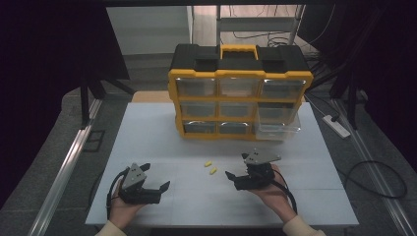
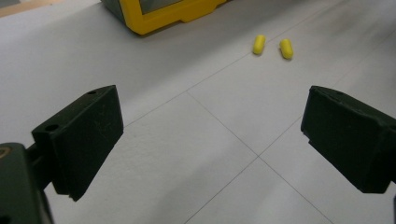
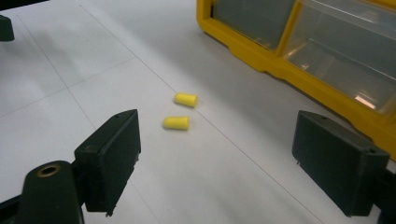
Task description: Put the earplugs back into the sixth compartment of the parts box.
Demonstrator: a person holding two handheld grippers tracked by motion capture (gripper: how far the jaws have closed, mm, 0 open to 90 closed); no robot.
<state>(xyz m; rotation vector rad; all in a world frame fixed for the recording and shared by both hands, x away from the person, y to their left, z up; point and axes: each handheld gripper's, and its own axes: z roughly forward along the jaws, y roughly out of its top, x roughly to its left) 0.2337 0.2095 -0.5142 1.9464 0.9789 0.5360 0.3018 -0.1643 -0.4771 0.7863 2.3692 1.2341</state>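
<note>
Two small yellow foam plugs [image 1: 208,163] [image 1: 213,171] lie side by side on the white table [image 1: 147,128], between my two grippers. My left gripper [image 1: 156,177] rests at the front left in a hand, open and holding nothing; in its own view the plugs [image 2: 258,44] [image 2: 286,48] lie well beyond its jaws. My right gripper [image 1: 237,166] is at the front right, open too, pointing toward the plugs [image 3: 186,99] [image 3: 176,122], which sit just ahead of its left jaw.
A yellow and black drawer organiser [image 1: 241,93] with clear drawers stands at the back middle of the table. Its bottom right drawer [image 1: 278,125] is pulled out. A power strip [image 1: 336,125] and cables lie on the floor to the right.
</note>
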